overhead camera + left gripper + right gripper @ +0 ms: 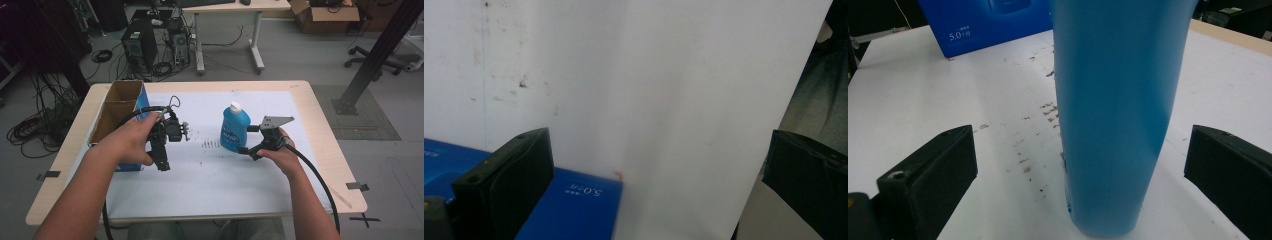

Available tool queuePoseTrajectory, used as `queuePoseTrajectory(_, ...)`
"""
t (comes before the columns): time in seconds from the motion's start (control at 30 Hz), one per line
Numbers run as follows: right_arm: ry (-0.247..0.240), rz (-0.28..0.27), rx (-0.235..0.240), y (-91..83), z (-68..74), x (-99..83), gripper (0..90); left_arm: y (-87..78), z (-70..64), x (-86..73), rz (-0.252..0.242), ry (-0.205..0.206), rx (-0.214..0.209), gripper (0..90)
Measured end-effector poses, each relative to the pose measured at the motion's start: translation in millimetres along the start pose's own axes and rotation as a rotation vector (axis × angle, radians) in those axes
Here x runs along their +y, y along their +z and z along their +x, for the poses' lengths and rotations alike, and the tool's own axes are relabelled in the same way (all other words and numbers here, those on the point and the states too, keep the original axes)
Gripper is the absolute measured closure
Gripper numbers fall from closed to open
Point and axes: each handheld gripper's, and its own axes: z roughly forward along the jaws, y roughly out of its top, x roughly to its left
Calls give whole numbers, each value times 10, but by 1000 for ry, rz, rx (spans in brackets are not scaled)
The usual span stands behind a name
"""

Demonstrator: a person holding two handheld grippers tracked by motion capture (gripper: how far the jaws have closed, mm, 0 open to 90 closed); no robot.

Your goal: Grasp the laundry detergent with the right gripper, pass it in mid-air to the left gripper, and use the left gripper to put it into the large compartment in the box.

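Upright, the blue bottle (pixel 1118 110) stands between the right gripper's (pixel 1080 165) spread fingers (pixel 928 175).

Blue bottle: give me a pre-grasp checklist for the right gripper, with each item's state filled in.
1. Blue bottle stands upright on the white sheet: ok.
2. Right gripper is open, jaws wide apart on either side of the bottle: ok.
3. Bottle sits between the jaws in the right gripper view, with a gap at each side: ok.
4. White cap is on the bottle: ok; whether it is tight, cannot tell.
5. Left gripper is well away from the bottle, beside the blue box: ok.
6. Jaws reach deep enough round the bottle's body: cannot tell.
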Motion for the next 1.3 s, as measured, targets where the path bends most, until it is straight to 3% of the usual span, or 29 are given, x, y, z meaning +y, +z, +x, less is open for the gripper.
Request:
queuePoseTrajectory(0.43, 11, -49, -25, 121, -1, -29, 2, 3, -3, -40, -10, -7, 4, 2)
queuePoseTrajectory(0.8, 42, -101, -92, 203, -41, -59, 1, 8, -1, -68, -17, -8, 7, 2)
queuePoseTrajectory(1.3, 43, -119, -120, 296, -66, -61, 7, 31, 22, -100, -16, -12, 4, 2)
